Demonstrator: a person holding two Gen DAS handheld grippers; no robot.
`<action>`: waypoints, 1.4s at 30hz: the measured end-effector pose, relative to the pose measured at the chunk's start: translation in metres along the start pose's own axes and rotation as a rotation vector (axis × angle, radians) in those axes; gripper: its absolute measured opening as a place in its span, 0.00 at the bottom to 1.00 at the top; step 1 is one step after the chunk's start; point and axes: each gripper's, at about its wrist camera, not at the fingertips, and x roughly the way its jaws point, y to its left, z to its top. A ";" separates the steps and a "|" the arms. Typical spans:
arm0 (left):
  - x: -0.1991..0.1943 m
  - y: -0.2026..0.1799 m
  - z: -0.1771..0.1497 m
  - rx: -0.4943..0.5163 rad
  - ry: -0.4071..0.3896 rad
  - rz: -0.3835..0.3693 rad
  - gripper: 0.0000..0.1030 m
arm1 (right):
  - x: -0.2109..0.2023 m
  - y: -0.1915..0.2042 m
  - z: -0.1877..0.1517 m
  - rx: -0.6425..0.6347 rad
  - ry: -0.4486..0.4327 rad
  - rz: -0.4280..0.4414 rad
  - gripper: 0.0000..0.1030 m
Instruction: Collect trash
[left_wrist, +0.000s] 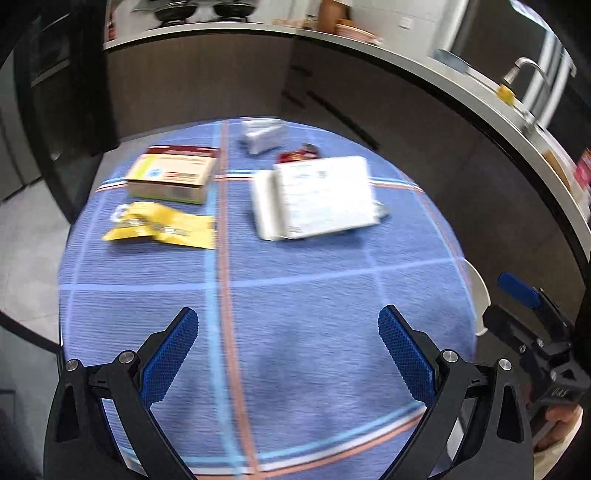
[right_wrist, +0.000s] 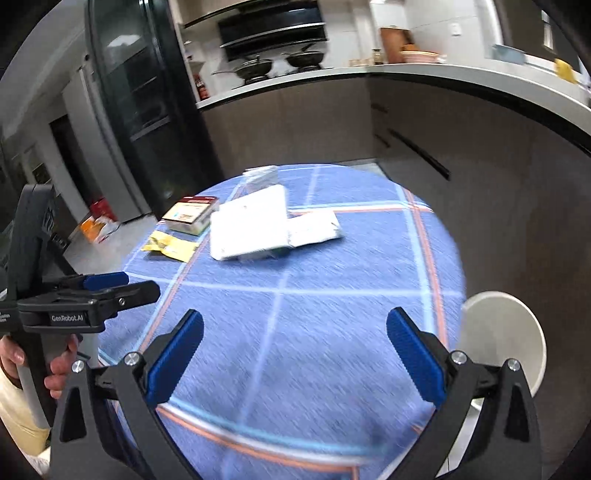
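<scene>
A round table with a blue plaid cloth (left_wrist: 295, 295) holds trash at its far side. In the left wrist view I see a cardboard box with a red top (left_wrist: 171, 175), a yellow wrapper (left_wrist: 162, 225), a white flat box (left_wrist: 314, 197), a small silver packet (left_wrist: 262, 134) and a red wrapper (left_wrist: 299, 155). The right wrist view shows the box (right_wrist: 192, 214), yellow wrapper (right_wrist: 170, 245) and white flat box (right_wrist: 251, 225). My left gripper (left_wrist: 288, 354) is open and empty over the near cloth. My right gripper (right_wrist: 295, 358) is open and empty too.
A white bin (right_wrist: 506, 339) stands on the floor to the right of the table, also seen in the left wrist view (left_wrist: 478, 295). A dark curved kitchen counter (left_wrist: 369, 92) with a sink runs behind. A tall dark fridge (right_wrist: 147, 110) stands at left.
</scene>
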 end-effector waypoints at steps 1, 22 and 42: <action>-0.001 0.008 0.002 -0.001 -0.006 0.011 0.92 | 0.006 0.006 0.005 -0.014 0.005 0.003 0.97; 0.030 0.119 0.053 -0.066 -0.027 0.054 0.91 | 0.167 0.085 0.125 -0.334 0.126 0.093 0.97; 0.085 0.126 0.089 0.112 0.057 -0.102 0.82 | 0.140 0.096 0.047 -0.419 0.219 0.083 0.97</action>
